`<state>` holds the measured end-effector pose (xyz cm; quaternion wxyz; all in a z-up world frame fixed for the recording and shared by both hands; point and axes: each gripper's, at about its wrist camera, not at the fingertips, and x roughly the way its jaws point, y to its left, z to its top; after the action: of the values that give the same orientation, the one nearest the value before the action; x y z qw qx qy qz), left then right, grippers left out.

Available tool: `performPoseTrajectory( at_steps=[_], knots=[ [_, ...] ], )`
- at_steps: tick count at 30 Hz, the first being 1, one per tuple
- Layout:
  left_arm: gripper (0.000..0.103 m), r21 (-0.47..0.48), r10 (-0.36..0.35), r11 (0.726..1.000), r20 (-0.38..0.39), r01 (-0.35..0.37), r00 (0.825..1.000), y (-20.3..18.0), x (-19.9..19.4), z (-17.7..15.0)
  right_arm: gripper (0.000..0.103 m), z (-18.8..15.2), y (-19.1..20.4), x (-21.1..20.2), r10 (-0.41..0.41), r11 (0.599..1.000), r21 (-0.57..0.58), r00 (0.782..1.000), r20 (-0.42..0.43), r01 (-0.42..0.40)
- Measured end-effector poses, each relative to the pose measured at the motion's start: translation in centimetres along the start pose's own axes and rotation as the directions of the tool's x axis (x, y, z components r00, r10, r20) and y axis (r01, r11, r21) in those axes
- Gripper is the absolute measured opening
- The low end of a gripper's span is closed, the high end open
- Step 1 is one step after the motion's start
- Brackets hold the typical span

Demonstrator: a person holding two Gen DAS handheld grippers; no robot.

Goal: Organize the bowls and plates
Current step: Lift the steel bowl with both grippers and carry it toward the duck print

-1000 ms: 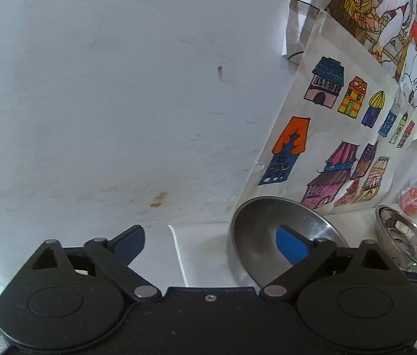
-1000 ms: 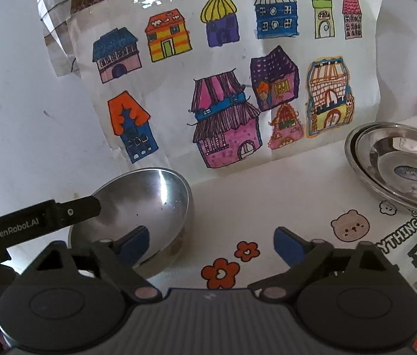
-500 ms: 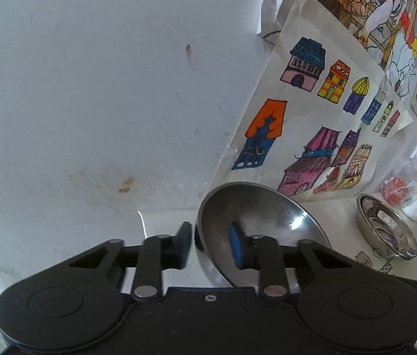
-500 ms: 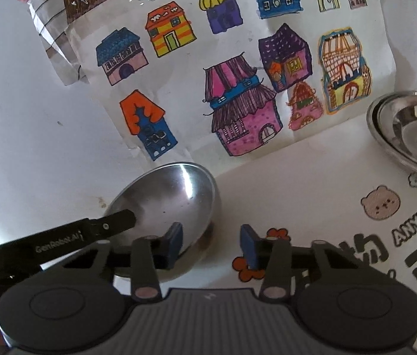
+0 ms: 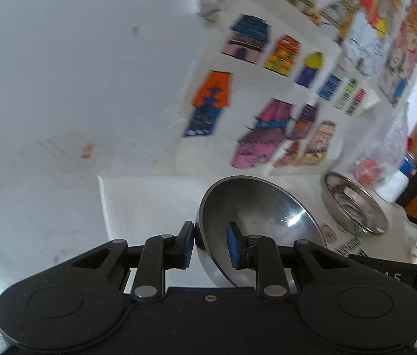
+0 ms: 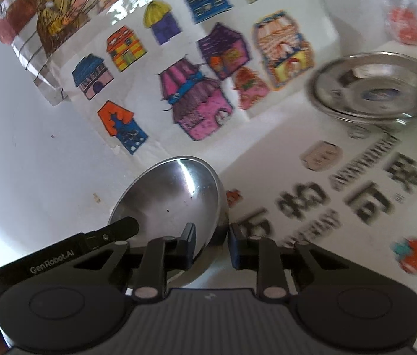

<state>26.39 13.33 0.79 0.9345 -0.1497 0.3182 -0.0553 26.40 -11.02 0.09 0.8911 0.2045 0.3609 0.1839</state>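
Observation:
A steel bowl (image 5: pixel 264 216) is held tilted between both grippers. My left gripper (image 5: pixel 209 247) is shut on its left rim, one blue pad inside and one outside. My right gripper (image 6: pixel 209 247) is shut on its right rim; the bowl (image 6: pixel 175 195) and the left gripper's finger (image 6: pixel 110 232) show in the right wrist view. A stack of steel plates (image 5: pixel 353 204) sits on the table to the right, and it also shows in the right wrist view (image 6: pixel 379 85).
A white wall with coloured house drawings (image 6: pixel 196 88) stands right behind the table. A printed tablecloth (image 6: pixel 341 192) covers the table. A plastic bag with a red thing (image 5: pixel 368 168) and a white bottle (image 5: pixel 397 180) stand behind the plates.
Both grippers closed on the bowl's rim from opposite sides. The bowl has risen and moved to the right with them; the views are blurred by motion.

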Motion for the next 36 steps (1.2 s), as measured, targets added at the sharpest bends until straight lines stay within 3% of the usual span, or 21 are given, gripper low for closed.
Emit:
performPoseTrajectory(
  at_steps=[9, 19, 23, 28, 36],
  knots=[
    [0.026, 0.060, -0.084, 0.994, -0.050, 0.087, 0.995, -6.0, -2.1, -3.6, 0.021, -2.4, -4.3, -9.1, -0.069, 0.997, 0.047, 0.996, 0.063, 0.067],
    [0.031, 0.184, -0.198, 0.957, -0.146, 0.223, 0.969, -14.8, -5.4, -9.1, 0.022, -7.0, -9.9, -17.7, -0.148, 0.979, 0.146, 0.989, 0.015, 0.144],
    [0.031, 0.216, -0.214, 0.943, -0.190, 0.253, 0.958, -16.9, -5.8, -10.8, 0.023, -7.5, -10.9, -19.1, -0.140, 0.978, 0.159, 0.990, 0.020, 0.135],
    [0.031, 0.191, -0.210, 0.948, -0.221, 0.253, 0.952, -17.2, -5.7, -11.3, 0.025, -7.2, -10.8, -18.9, -0.121, 0.983, 0.139, 0.993, 0.009, 0.118],
    [0.032, 0.171, -0.135, 0.969, -0.226, 0.176, 0.965, -16.1, -5.5, -10.5, 0.028, -6.6, -10.0, -16.7, -0.057, 0.991, 0.121, 0.998, -0.033, 0.061]
  ],
)
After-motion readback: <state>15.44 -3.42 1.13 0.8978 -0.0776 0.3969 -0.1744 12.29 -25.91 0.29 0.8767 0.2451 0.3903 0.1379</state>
